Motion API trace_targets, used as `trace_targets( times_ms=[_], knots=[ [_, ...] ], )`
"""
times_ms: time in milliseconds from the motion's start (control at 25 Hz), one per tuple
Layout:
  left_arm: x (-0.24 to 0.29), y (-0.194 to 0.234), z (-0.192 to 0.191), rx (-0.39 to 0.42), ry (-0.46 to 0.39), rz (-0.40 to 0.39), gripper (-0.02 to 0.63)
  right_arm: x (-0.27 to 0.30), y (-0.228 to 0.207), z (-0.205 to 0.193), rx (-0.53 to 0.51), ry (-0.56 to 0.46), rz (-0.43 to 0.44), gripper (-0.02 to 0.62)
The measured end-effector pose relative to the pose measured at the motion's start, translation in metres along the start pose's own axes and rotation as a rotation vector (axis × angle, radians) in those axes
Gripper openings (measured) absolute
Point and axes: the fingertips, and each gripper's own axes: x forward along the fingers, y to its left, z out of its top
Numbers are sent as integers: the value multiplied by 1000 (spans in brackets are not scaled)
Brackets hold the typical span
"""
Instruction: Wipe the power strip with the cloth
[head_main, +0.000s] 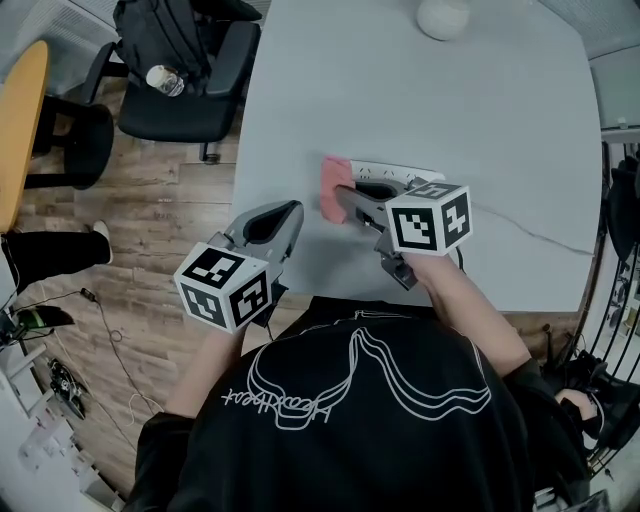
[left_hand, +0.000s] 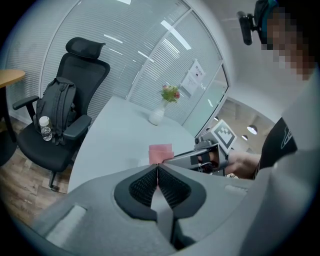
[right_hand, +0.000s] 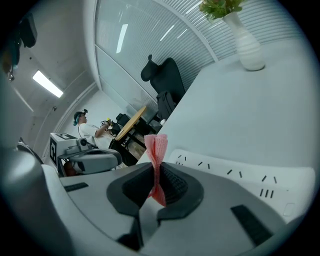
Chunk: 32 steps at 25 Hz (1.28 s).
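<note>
My right gripper (right_hand: 157, 176) is clamped on a pink cloth (head_main: 334, 187), holding it at the left end of the white power strip (head_main: 405, 176), which lies on the pale grey table (head_main: 450, 110). My left gripper (left_hand: 158, 169) has its jaws pressed together on nothing, near the table's left edge and apart from the strip.
</note>
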Motion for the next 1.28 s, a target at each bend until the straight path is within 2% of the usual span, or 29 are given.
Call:
trace_targets(
  times_ms=[760,1280],
  knots=[
    [-1,3,-1,-11,-3,12,14,18,-21,-2,5,84,-133,37],
    [-4,-1,-2,-12,-3,8,14,15,-24,-1,99,63,-125,35]
  ],
)
